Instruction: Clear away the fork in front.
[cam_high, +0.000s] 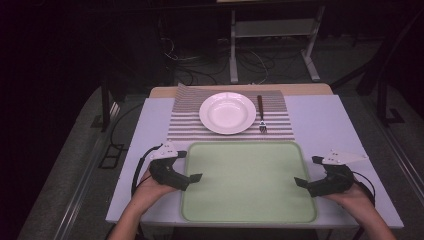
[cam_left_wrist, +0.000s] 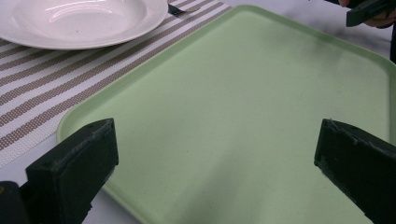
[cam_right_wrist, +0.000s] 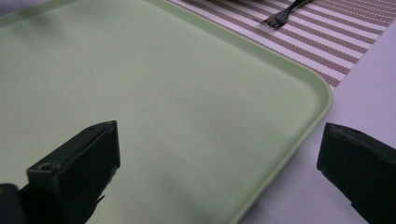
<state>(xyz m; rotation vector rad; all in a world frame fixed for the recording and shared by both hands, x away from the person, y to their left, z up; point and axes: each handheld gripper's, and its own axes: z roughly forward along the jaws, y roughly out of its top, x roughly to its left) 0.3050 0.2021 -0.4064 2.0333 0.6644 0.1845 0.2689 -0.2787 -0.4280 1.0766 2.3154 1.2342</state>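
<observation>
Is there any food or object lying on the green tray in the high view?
No, the green tray has a bare surface, and the plate and the fork lie beyond it on the striped mat.

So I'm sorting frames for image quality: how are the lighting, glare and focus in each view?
High view: dim, with dark surroundings; the table is lit and the tray reads clearly. Left gripper view: bright glare streaks on the plate; the near jaws look soft. Right gripper view: the jaws are blurred, the fork and the mat fairly sharp.
</observation>
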